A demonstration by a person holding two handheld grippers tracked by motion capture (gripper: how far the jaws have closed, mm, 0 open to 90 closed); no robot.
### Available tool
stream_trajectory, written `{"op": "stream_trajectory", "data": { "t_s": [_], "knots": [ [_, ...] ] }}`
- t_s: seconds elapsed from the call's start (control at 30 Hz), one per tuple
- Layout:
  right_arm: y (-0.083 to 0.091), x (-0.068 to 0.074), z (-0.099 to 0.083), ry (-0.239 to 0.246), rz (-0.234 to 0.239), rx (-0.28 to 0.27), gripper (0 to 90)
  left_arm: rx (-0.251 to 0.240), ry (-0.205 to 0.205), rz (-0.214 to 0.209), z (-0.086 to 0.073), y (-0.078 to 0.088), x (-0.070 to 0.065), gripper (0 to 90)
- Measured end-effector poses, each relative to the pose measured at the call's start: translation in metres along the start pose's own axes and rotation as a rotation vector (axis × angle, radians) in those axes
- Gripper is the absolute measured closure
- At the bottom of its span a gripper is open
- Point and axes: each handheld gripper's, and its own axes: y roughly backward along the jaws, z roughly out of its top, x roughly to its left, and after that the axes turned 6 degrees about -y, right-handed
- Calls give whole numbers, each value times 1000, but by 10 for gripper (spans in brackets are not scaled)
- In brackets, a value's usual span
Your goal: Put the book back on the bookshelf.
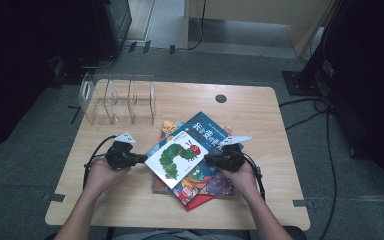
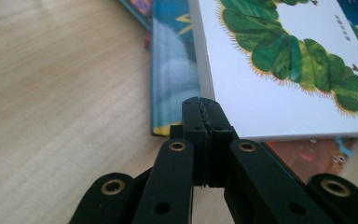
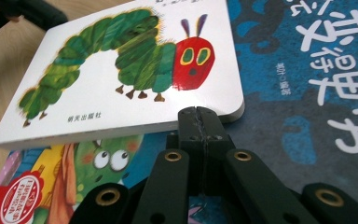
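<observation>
Table (image 1: 130, 200) stack, lower books (image 1: 207, 187) mostly hidden beneath caterpillar book (image 1: 176, 158)

The caterpillar book (image 1: 177, 158) hides most of the stacked books (image 1: 207, 184) beneath it.

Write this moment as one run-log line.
left gripper: shut, at caterpillar book corner | right gripper: shut, at opposite edge | book: atop book pile

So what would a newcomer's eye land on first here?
The white caterpillar book, lying askew on top of the book pile at the table's middle. Both shut grippers meet it from opposite sides: the left gripper at one edge, the right gripper at the corner nearest the caterpillar's red head. Behind, a clear rack stands at the table's far left.
</observation>
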Motion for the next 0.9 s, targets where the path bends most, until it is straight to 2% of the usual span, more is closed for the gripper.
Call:
{"op": "stream_trajectory", "data": {
  "t_s": [0.43,0.53,0.57,0.6,0.73,0.8,0.83,0.87,0.9],
  "knots": [
    [-6,-15,16,-11,1,7,897,17,18,-39,-7,-4,-32,895],
    [-9,-18,20,-8,5,6,898,23,40,-45,-8,-5,-40,888],
    [-9,-18,20,-8,5,6,898,23,40,-45,-8,-5,-40,880],
    [-10,-18,22,-10,5,9,898,21,64,-52,-10,-5,-42,879],
    [-13,-19,25,-2,3,8,898,27,85,-56,-11,-4,-44,854],
    [-15,-18,27,10,3,10,898,21,100,-45,-12,-3,-43,799],
    [-18,-17,28,19,1,9,898,10,120,-40,-13,-1,-41,727],
    [-18,-17,28,19,1,9,898,10,120,-40,-13,-1,-41,698],
    [-20,-15,29,32,-2,6,898,-16,145,-21,-14,3,-38,645]
  ]
}}
